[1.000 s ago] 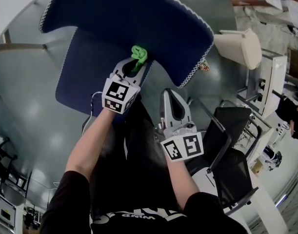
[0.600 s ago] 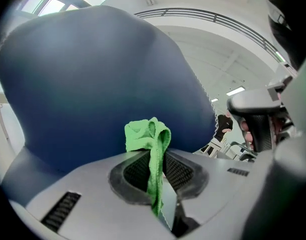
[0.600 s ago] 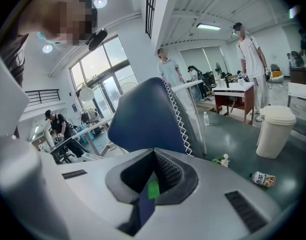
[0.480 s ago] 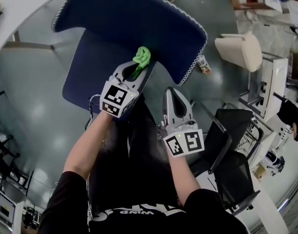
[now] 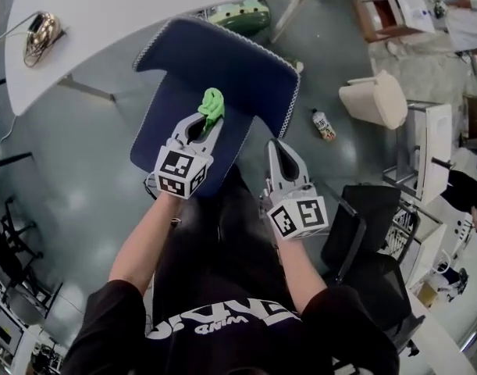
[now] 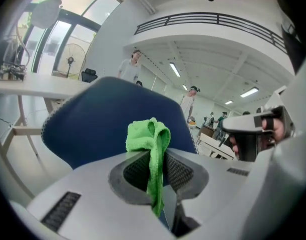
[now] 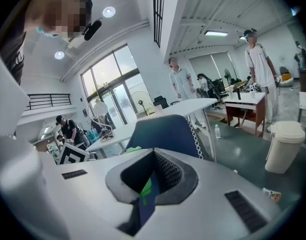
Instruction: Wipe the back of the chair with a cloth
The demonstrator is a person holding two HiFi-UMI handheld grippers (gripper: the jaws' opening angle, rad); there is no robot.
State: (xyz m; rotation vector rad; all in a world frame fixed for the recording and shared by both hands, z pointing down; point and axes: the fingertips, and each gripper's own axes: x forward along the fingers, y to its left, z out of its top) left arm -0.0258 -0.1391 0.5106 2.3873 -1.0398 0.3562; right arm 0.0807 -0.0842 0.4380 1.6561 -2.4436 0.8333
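at twelve o'clock in the head view stands the blue chair [image 5: 230, 65], its backrest facing the person. the left gripper [image 5: 208, 123], at eleven o'clock, is clamped on the green cloth [image 5: 212, 102] right at the backrest's lower face, though contact is unclear, and the right gripper [image 5: 276, 148], at one o'clock, is pinched closed on nothing. the wipe seems just starting, and next the cloth needs pressing on and sweeping across.

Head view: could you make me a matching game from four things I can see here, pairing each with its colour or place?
1 cloth
2 chair
3 bottle
4 bin

A cream
B on the floor, between chair and bin
C navy
D green, held by the left gripper

Pairs: 1-D, 2-C, 3-B, 4-A
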